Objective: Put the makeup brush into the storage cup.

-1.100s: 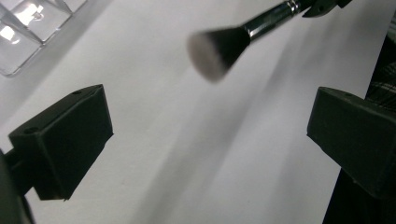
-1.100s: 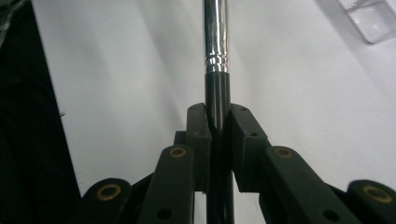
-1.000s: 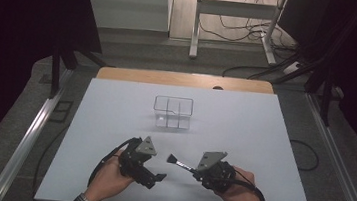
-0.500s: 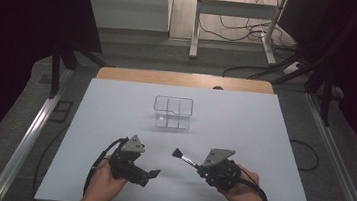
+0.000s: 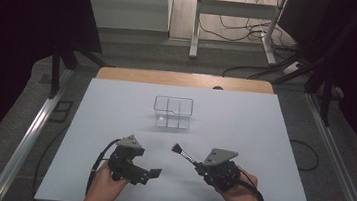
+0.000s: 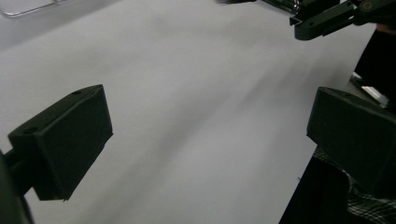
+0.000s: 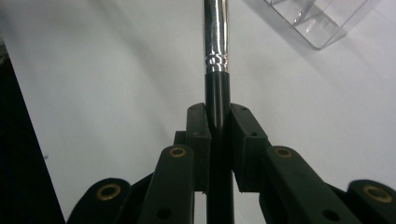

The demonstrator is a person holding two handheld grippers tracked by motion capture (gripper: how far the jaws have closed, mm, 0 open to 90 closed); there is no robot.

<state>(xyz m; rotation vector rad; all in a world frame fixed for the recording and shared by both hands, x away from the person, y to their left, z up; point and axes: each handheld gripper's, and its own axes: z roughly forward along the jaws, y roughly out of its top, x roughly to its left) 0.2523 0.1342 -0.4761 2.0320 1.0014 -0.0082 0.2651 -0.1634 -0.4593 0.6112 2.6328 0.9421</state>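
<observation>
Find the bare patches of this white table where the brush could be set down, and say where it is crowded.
The table is bare left and right of the clear divided box, and between the box and the grippers. The near edge is crowded: the left gripper stands open, and the right gripper clamps the brush.

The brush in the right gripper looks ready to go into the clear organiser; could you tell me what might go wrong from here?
1. The right gripper pinches the brush near its handle end, so the long free part could swing and miss.
2. The clear organiser looks light, with narrow compartments; a nudge from the brush may slide or tip it.
3. The left gripper is open and not steadying it.
</observation>
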